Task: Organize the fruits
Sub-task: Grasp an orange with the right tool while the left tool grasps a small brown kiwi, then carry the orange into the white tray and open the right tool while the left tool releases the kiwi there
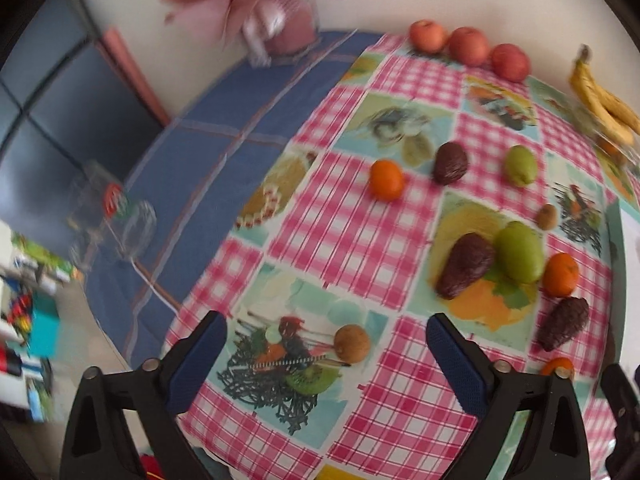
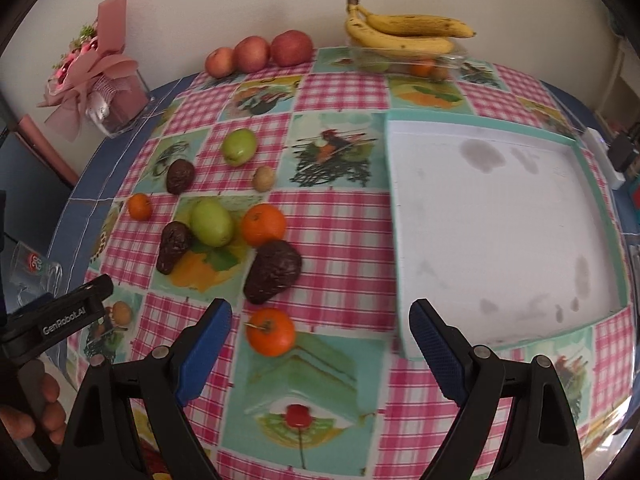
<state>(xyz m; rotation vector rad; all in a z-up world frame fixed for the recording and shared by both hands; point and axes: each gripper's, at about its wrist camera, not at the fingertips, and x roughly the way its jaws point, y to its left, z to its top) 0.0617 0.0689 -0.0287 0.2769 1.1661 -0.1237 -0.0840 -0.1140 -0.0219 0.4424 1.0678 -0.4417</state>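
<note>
From the left wrist, the left claw (image 1: 326, 360) hangs wide and empty over the near edge of the tabletop (image 1: 400, 420). A small brown fruit (image 1: 351, 343) lies between its fingers, a little ahead. Further off, avocados, green fruits and oranges lie scattered, with three apples (image 1: 468, 46) by the wall and bananas (image 1: 604, 100) at the far right.

From the right wrist, the right claw (image 2: 320, 344) is also wide and holds nothing. An orange (image 2: 271, 331) with a stem sits just ahead, toward its left finger, and a dark avocado (image 2: 273, 271) lies just beyond. The white tray (image 2: 492, 232) to the right is bare.

Sorting seems barely begun: this looks like the approach to a first pick. The next move likely calls for lowering the right claw around the orange, closing gently, then carrying it right into the tray.
</note>
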